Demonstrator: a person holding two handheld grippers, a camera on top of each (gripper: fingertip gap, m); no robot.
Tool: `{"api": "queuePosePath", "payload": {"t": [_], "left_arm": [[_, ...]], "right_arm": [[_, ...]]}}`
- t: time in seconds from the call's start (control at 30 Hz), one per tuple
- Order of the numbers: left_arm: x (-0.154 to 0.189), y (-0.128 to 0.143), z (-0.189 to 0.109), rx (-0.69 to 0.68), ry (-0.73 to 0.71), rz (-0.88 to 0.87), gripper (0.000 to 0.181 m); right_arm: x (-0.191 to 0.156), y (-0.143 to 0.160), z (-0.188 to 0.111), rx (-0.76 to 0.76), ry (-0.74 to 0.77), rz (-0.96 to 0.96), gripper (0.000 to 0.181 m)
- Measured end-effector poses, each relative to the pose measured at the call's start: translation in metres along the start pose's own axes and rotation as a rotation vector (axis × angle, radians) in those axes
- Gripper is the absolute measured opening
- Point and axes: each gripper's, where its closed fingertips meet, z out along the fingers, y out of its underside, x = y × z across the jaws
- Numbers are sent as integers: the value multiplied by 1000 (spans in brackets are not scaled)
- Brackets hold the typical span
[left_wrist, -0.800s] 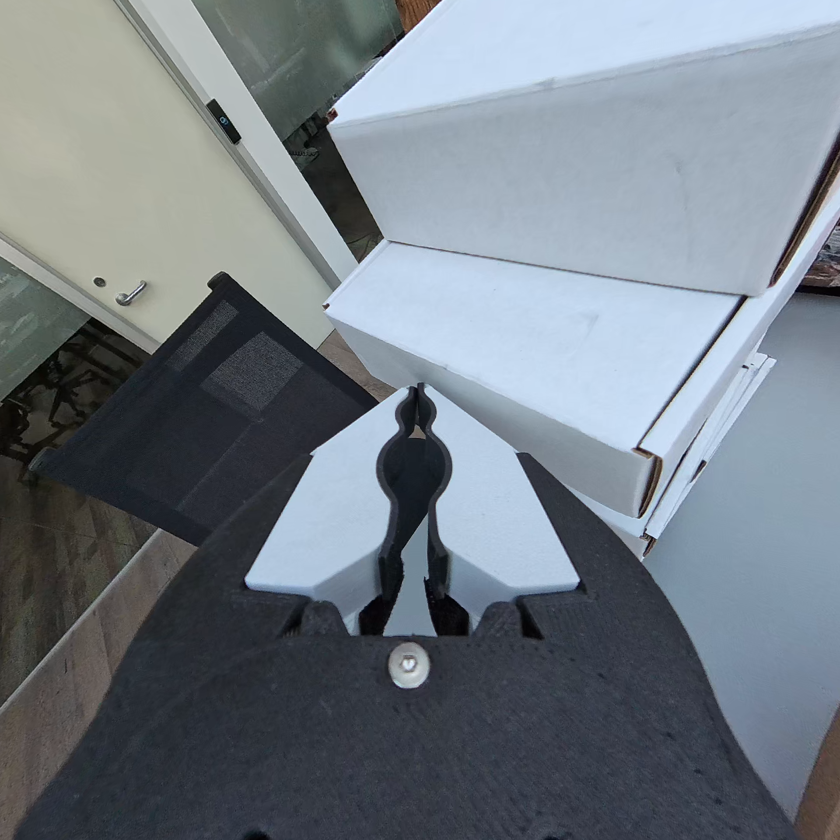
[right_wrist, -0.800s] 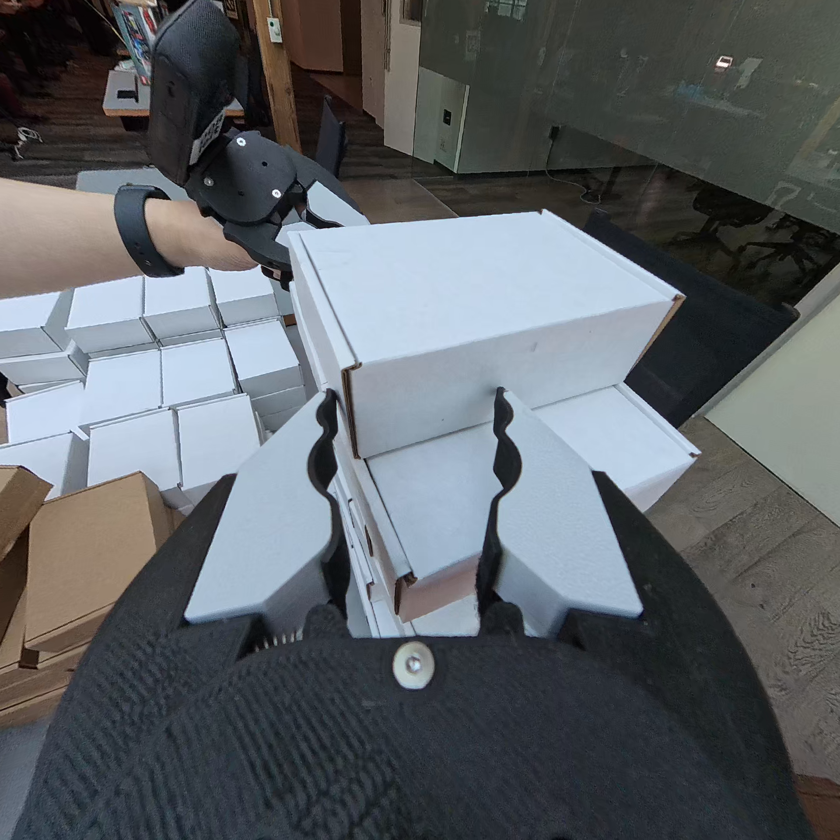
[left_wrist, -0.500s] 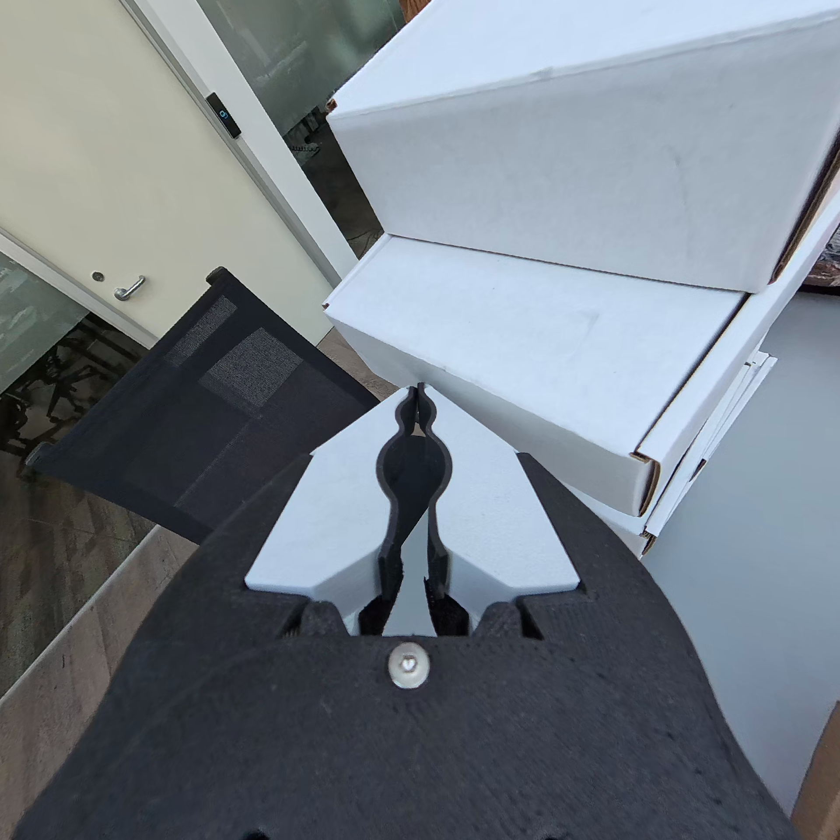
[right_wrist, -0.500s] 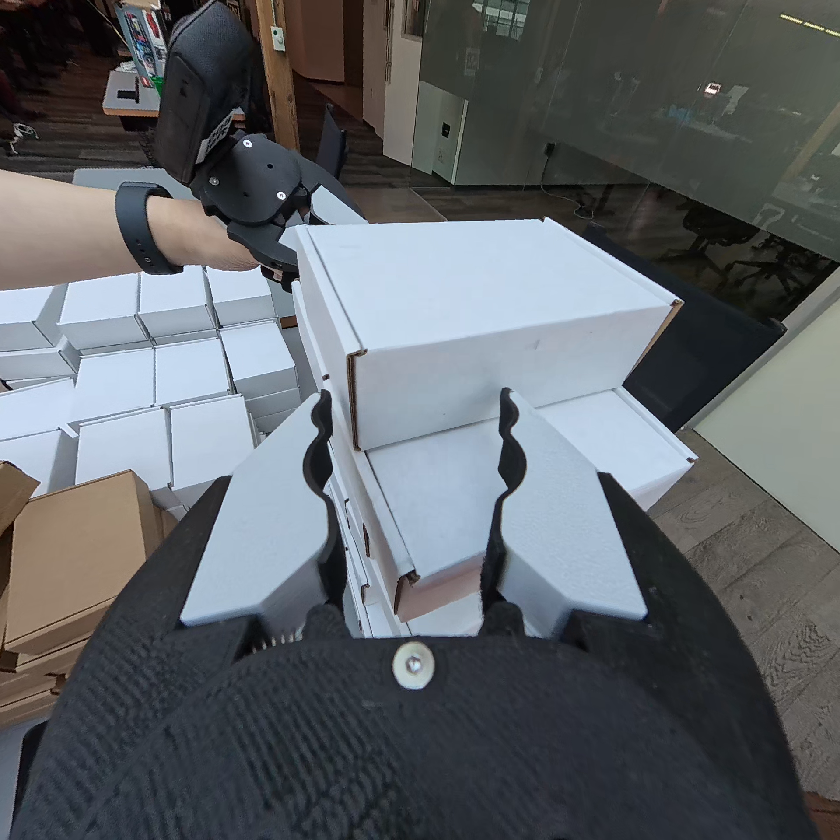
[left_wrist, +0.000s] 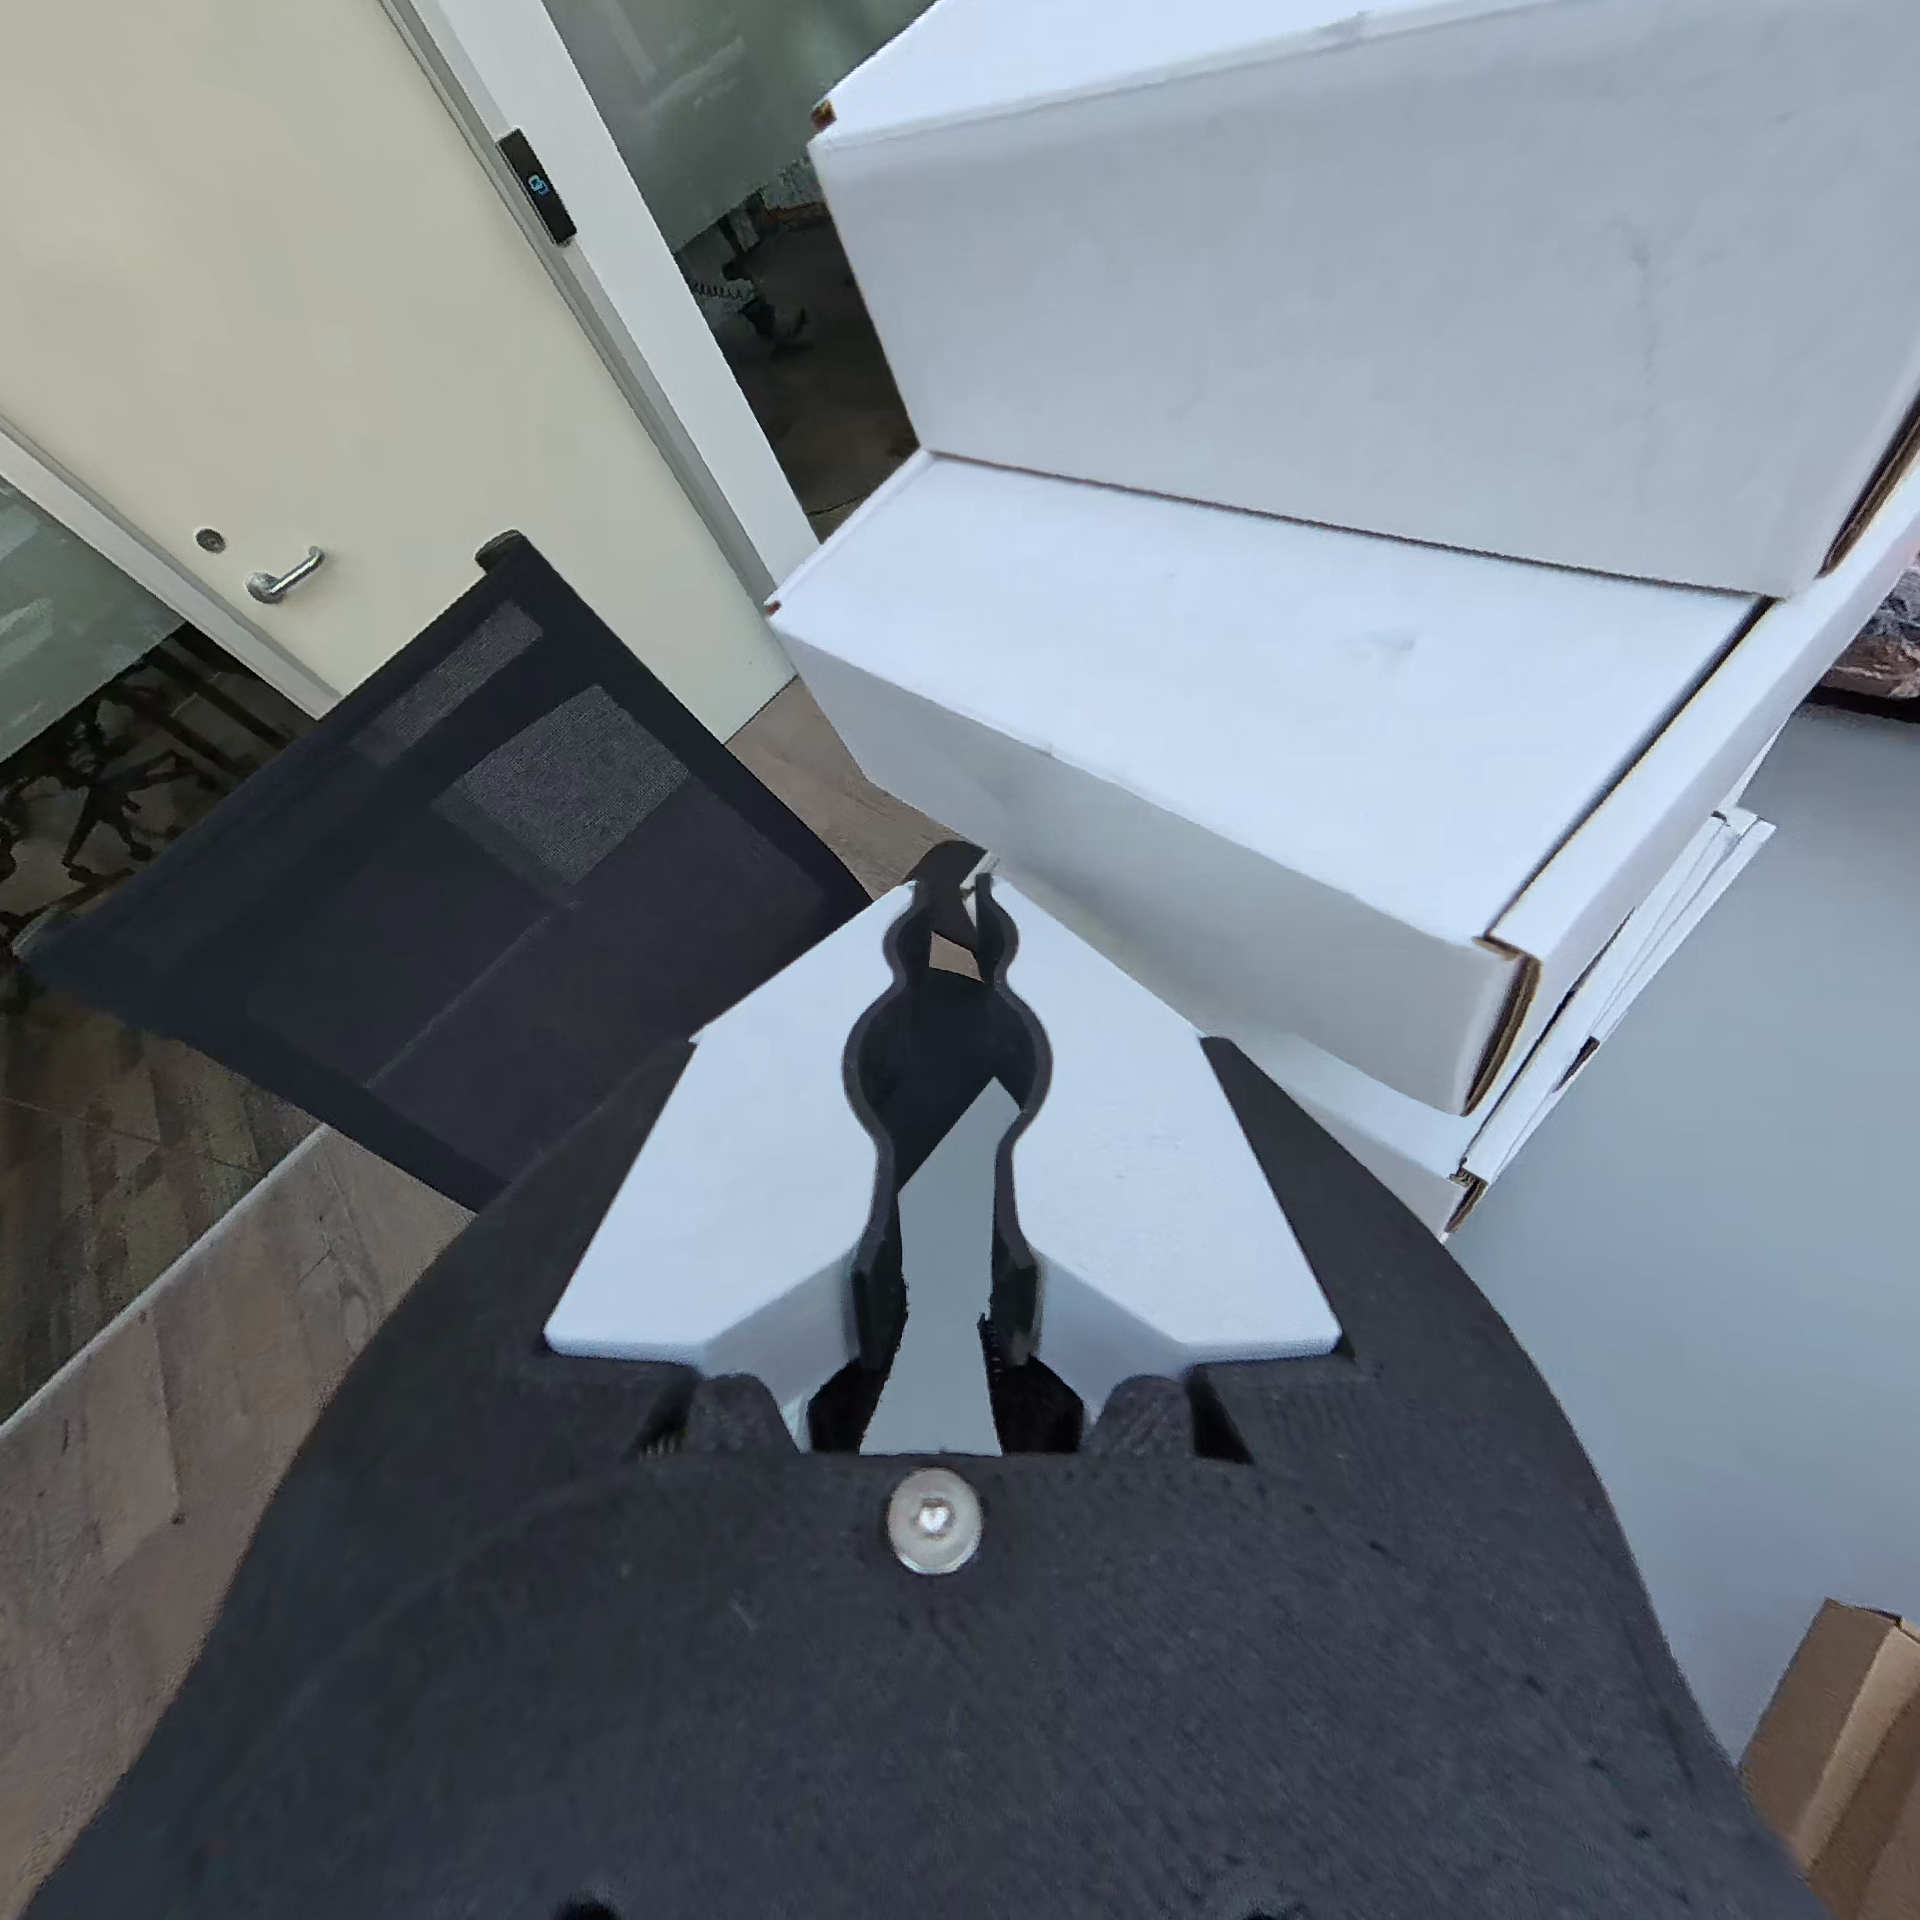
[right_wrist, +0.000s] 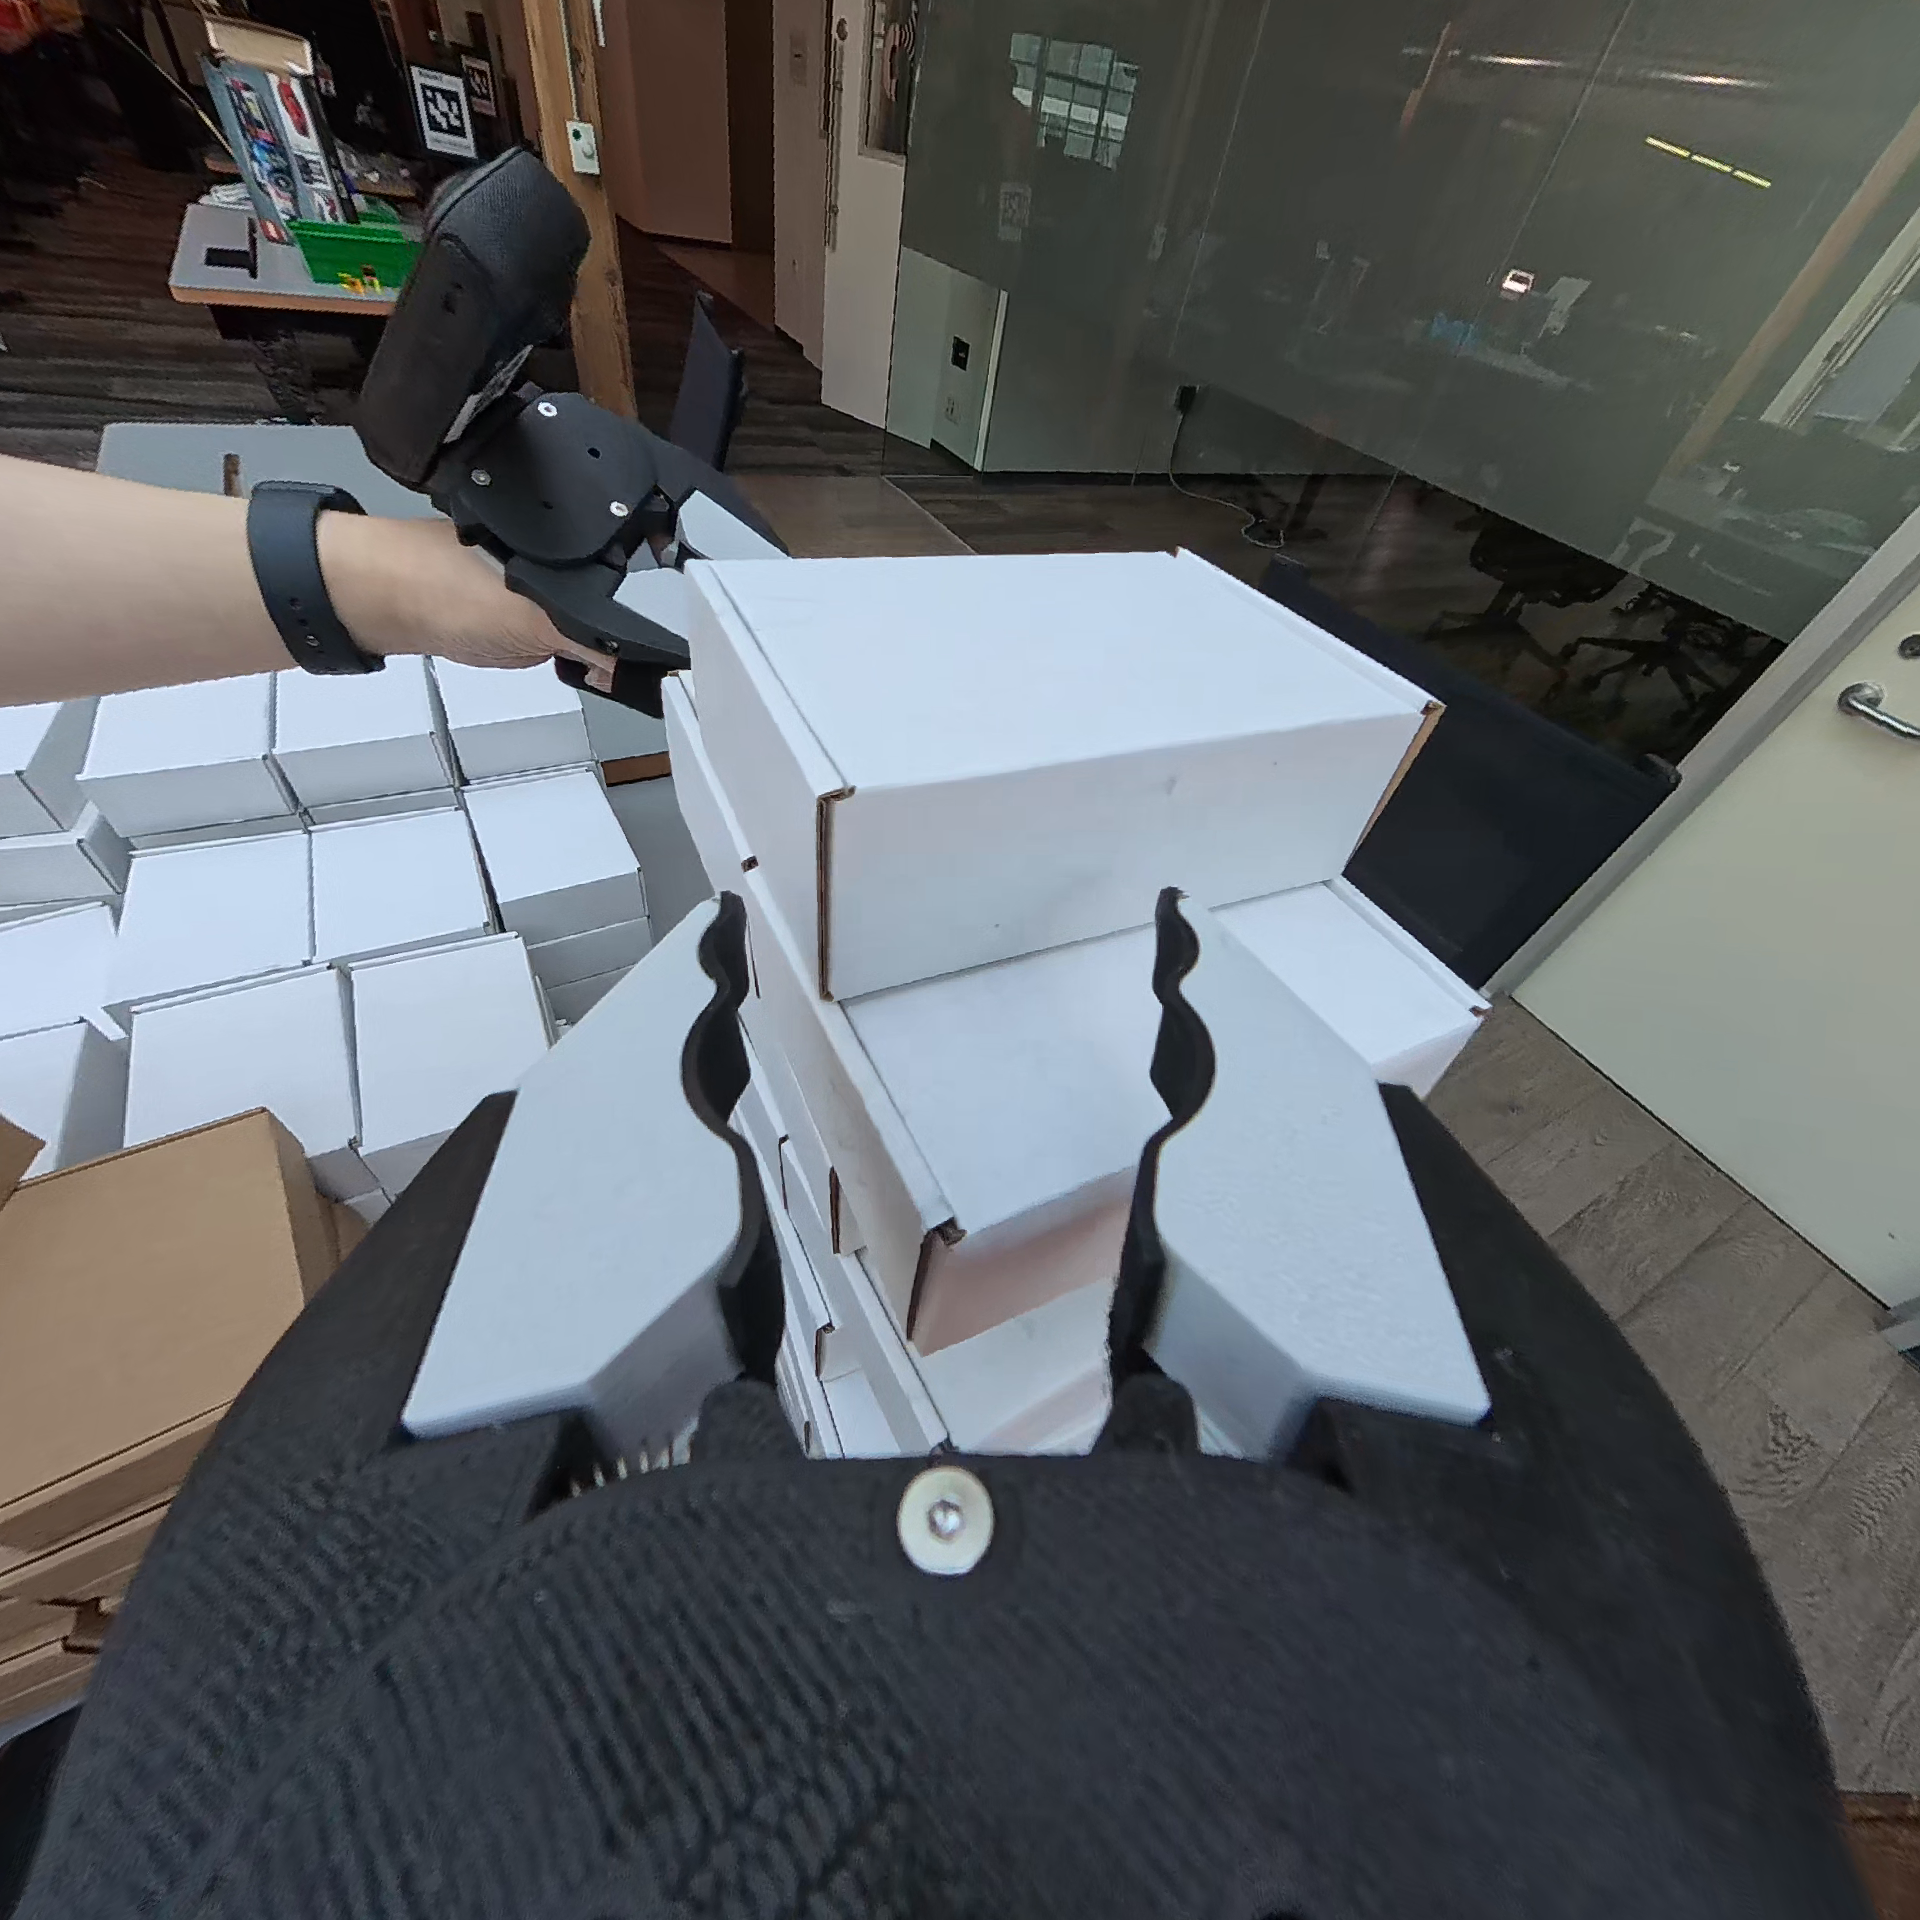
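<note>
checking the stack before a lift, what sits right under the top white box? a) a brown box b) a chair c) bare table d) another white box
d: the top white box rests on another white box, offset from it.

Cream door (left_wrist: 239, 312) with a metal lever handle (left_wrist: 283, 575) fills the upper left of the left wrist view; a black mesh chair back (left_wrist: 436, 831) stands below it. Wood-plank floor (right_wrist: 1704, 1226) at right of the right wrist view. Dark glass partition (right_wrist: 1403, 260) across its upper right. Wooden post (right_wrist: 571, 156) upper left.
</note>
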Motion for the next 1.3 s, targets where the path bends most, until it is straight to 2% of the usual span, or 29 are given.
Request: {"api": "queuePosePath", "payload": {"t": [0.17, 0.27, 0.33, 0.53, 0.7, 0.9, 1.07, 1.2, 1.3], "left_arm": [[-8, 20, -27, -3, -33, -95, 12], [-6, 33, -60, 12, -60, -156, 19], [0, 39, -86, 27, -85, -185, 23], [52, 55, -160, 41, -110, -378, 44], [103, 67, -206, 56, -149, -513, 59], [125, 83, -255, 55, -226, -589, 62], [114, 108, -318, -38, -359, -553, 61], [96, 159, -389, -193, -518, -480, 59], [85, 213, -441, -290, -602, -482, 58]], "right_arm": [[5, 0, -25, -25, 159, -43, 83], [16, 1, -51, -52, 332, -26, 89], [26, 8, -75, -94, 467, 54, 94], [37, 23, -140, -114, 761, 179, 91], [38, 43, -171, -170, 912, 206, 89], [17, 64, -170, -233, 920, 190, 88], [-30, 75, -162, -173, 849, 196, 84], [-77, 98, -170, -160, 847, 211, 80], [-125, 101, -151, -173, 771, 228, 75]]}}
